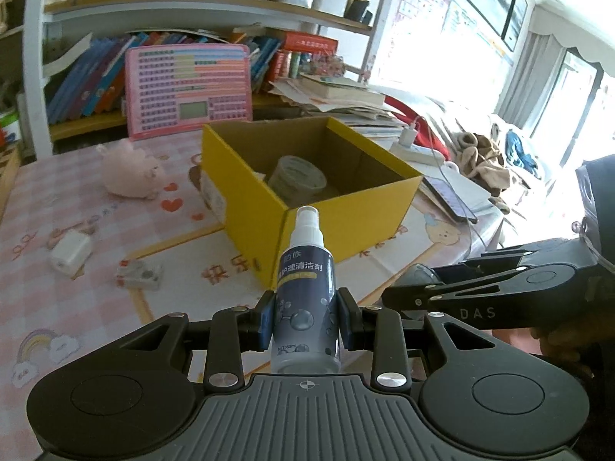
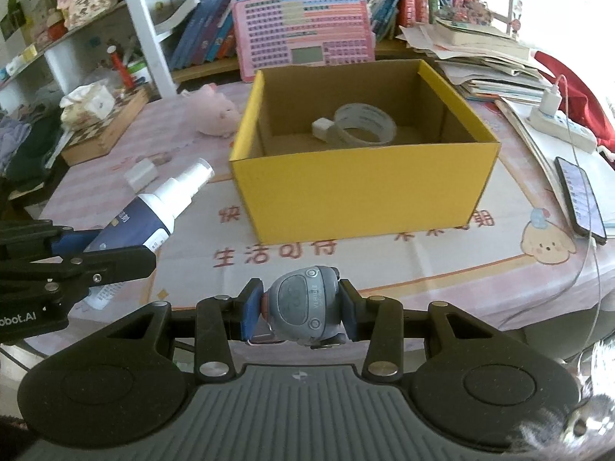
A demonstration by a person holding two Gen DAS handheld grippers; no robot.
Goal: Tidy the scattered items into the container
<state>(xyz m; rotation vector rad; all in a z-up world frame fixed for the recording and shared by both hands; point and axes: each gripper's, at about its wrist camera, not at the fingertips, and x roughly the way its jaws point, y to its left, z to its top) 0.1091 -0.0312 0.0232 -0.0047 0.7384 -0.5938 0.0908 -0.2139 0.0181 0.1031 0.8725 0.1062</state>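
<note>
Right now both tongs are loaded. The left tongs [image 1: 305, 322] are clamped on a small spray bottle [image 1: 305, 288], upright between the pads at bottom centre of the left view, with its white nozzle pointing toward the yellow box [image 1: 346, 207] in mid-frame. The right tongs [image 2: 300, 309] pinch a round grey gadget [image 2: 301, 303] at lower centre of the right view, short of the box's near wall.

Inside the box lie a roll of tape [image 2: 363, 125] and a small white block [image 2: 321, 128]. Out on the counter [image 1: 77, 307], at left in the left view, a pink plush pig [image 1: 132, 171], a white charger [image 1: 71, 255] and a small white case [image 1: 138, 274] are yet to be gathered.

Risks, as I judge them: the bottle is held low on its body, so it could tip or slip if swung quickly. Both hands heading to one opening could knock together. Releasing before clearing the near wall would drop either item onto the counter, and the round gadget could roll away.
</note>
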